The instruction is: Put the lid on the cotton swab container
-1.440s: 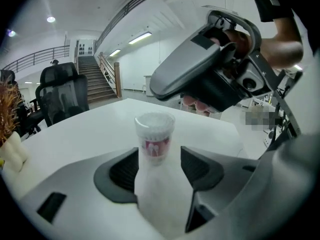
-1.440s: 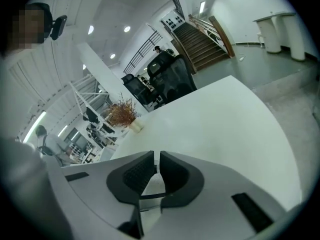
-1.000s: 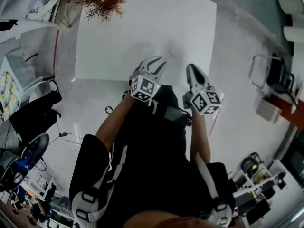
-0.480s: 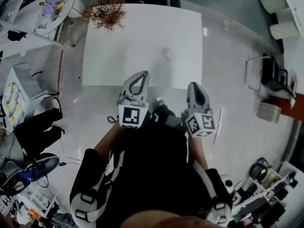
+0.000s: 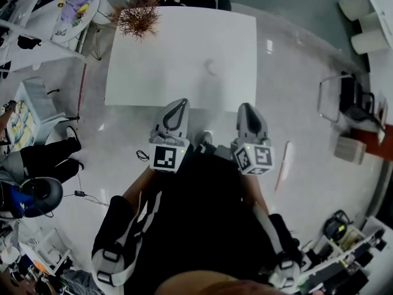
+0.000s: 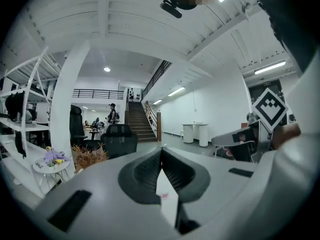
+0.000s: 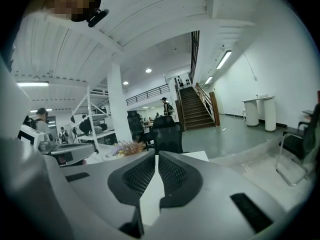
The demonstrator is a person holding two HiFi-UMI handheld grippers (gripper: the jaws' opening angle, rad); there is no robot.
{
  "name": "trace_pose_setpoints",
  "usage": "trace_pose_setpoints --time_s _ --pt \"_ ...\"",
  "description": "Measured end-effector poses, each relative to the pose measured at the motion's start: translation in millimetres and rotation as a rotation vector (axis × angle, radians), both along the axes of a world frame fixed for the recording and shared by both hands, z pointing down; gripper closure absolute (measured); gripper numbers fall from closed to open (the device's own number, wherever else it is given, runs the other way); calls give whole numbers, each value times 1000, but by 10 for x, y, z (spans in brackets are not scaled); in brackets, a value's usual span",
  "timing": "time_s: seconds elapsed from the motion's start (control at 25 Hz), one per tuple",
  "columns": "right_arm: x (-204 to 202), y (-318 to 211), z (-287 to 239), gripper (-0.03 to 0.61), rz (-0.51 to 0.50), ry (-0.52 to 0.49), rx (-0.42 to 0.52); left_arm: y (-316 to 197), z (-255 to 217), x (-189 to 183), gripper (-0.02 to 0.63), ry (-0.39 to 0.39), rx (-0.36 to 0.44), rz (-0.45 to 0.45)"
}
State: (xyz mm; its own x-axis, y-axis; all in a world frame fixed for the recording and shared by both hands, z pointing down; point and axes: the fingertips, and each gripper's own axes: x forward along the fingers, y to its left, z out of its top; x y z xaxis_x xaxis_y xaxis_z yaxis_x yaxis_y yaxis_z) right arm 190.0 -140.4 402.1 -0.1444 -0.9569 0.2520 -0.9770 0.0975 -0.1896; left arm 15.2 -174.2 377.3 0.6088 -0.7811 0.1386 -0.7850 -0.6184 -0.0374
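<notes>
Seen from the head view, we find the left gripper (image 5: 179, 105) and right gripper (image 5: 246, 108) side by side at the near edge of a white table (image 5: 153, 72). A small pale thing, seemingly the cotton swab container (image 5: 210, 67), sits mid-table, well apart from both. Along the left gripper view, its jaws meet with nothing between; along the right gripper view, we see the same.

Bright, even light comes from long white ceiling strip lamps (image 6: 270, 67). The glossy grey floor (image 5: 288, 91) carries glare spots. Fisheye bending curves every edge; the grey left hand-held gripper (image 6: 161, 149) looks soft up close.
</notes>
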Motion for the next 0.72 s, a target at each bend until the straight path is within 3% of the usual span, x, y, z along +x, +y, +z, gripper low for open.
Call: trace_pose_setpoints --time_s 0.72 --pt "37 16 83 568 -93 -8 -5 90 22 264 607 -21 30 -6"
